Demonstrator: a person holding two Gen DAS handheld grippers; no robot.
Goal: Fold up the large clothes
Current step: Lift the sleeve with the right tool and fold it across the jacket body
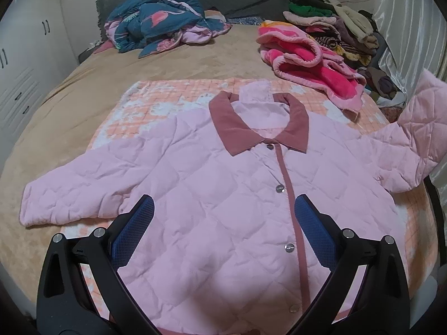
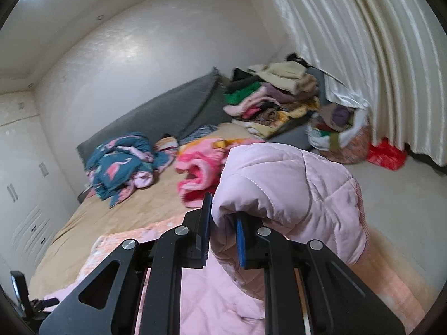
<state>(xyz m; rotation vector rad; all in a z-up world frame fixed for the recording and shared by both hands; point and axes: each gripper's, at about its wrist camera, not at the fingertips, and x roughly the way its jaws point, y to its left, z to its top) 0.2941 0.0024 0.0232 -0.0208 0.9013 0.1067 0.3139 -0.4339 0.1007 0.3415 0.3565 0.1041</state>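
A pink quilted jacket (image 1: 223,195) with a dusty-rose collar lies front up and buttoned on a peach checked mat (image 1: 173,97) on the bed. My left gripper (image 1: 223,209) hovers above its chest, jaws wide apart, blue pads bare. One sleeve lies flat at the left; the other sleeve (image 1: 419,128) is lifted off the bed at the right. In the right wrist view my right gripper (image 2: 223,217) is shut on that raised sleeve (image 2: 293,189), the quilted cuff bunched over its blue pads.
A teal flamingo-print blanket (image 1: 162,22) and a pink fleece blanket (image 1: 307,58) lie on the tan bedspread (image 1: 83,89) behind the jacket. A heap of clothes (image 2: 273,95) fills the far right corner by a white curtain (image 2: 363,55). White wardrobe doors stand at the left.
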